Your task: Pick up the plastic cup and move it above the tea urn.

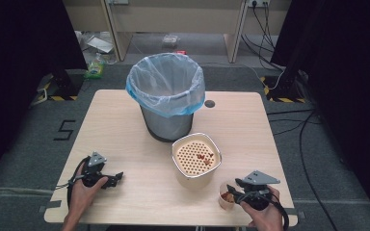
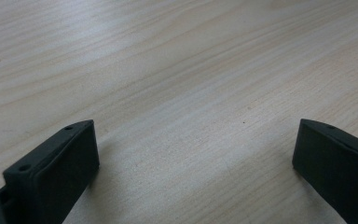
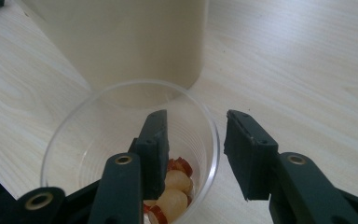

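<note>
Your right gripper (image 3: 193,154) straddles the wall of the clear plastic cup (image 3: 74,135) near the table's (image 1: 125,120) near-right corner — one jaw inside above the red and pale pieces (image 3: 175,189), one outside, a gap on the outer side, so not yet clamped. Your left gripper (image 2: 193,154) rests spread and empty over bare wood near the near-left corner. You appear to be at the grasp step — next, close firmly on the rim without crushing it, probably to tip the contents into the strainer container (image 1: 196,161) just beside it, in front of the lined bin (image 1: 166,91).
</note>
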{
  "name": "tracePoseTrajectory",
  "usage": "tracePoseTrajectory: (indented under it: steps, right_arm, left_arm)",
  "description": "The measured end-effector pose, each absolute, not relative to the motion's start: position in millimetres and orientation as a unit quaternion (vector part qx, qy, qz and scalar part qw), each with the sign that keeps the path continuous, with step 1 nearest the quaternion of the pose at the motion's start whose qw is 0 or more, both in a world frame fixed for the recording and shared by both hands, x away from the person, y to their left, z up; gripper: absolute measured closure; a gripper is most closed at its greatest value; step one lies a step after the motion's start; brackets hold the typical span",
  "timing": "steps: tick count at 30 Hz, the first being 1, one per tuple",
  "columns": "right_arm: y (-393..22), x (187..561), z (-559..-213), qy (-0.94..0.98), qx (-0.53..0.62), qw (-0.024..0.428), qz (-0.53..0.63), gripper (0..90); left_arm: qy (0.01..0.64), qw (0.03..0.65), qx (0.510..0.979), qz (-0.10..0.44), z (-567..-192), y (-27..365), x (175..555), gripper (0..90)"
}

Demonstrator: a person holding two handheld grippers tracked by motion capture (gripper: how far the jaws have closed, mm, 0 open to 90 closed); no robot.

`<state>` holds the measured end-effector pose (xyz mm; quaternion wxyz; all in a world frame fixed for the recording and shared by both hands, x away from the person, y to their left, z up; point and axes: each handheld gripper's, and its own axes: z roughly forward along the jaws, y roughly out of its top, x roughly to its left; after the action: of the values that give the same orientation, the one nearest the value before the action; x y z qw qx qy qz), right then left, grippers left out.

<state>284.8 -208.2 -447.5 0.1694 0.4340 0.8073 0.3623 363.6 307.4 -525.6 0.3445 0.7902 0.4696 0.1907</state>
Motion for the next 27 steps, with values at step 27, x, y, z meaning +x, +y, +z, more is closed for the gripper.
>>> tracePoseTrajectory:
  steps: [27]
  right_arm:
    - [-234,307,-431,0.799,0.417,0.227,0.368,88.4]
  left_arm:
    - [0.47,0.345,0.79,0.191,-526,307,364,0.0]
